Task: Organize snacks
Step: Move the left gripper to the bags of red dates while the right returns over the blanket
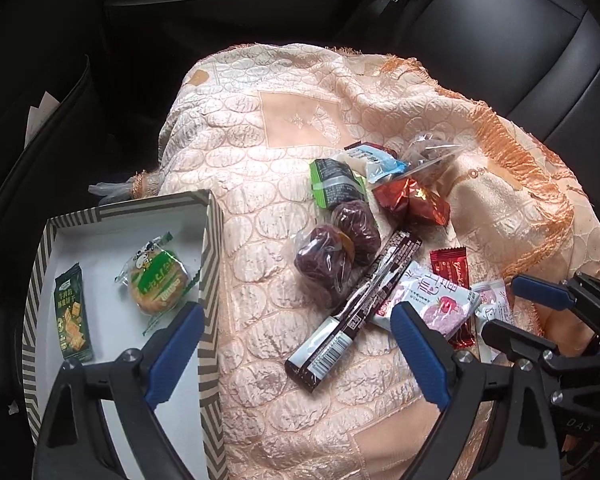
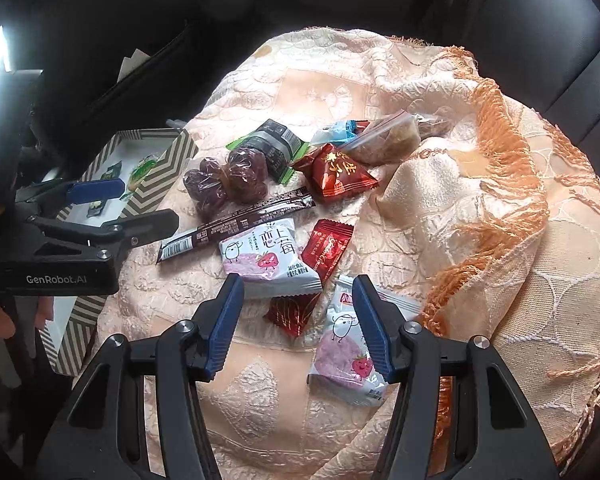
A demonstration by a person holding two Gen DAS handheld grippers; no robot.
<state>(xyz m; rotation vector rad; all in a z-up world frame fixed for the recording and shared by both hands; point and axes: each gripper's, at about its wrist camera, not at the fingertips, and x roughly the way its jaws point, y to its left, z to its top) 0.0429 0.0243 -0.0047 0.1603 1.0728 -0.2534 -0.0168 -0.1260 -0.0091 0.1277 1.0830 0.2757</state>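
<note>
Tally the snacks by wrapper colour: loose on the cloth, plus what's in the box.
Red wrappers: 3
White-pink packets: 2
Clear bags: 2
Dark stick: 1
Green-black packet: 1
Blue-white packet: 1
Green packets in box: 2
Total: 12

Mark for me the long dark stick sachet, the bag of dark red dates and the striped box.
Long dark brown stick sachet (image 2: 236, 222), right wrist view, middle of its length.
Clear bag of dark red dates (image 1: 336, 250), left wrist view, centre of the bag.
Striped cardboard box (image 1: 210, 264), left wrist view, its right wall.
</note>
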